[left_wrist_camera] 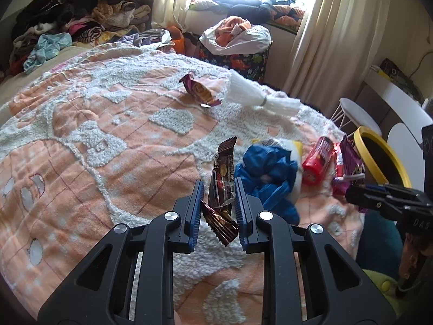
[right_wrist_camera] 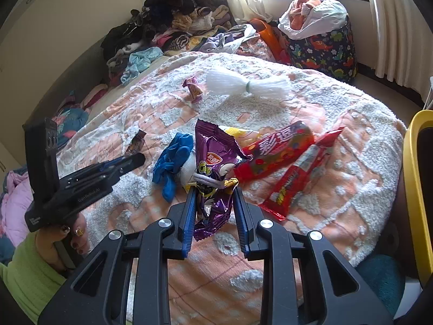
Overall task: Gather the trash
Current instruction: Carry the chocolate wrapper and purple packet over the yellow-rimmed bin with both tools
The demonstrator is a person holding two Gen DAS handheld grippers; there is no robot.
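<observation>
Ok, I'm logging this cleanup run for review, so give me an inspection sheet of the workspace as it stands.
Surface: bed with peach-and-white blanket, rumpled.
Job's things: brown wrapper; purple wrapper; red candy tube, red wrapper and small purple wrapper lying loose; yellow-rimmed bin beside the bed.
Clutter: blue gloves, white yarn bundle, clothes pile.
Grippers: left hand-held gripper shut on brown wrapper; right hand-held gripper shut on purple wrapper.
Cables: nothing seen on the bed.
Surroundings: curtains, dinosaur-print hamper, white stool.
</observation>
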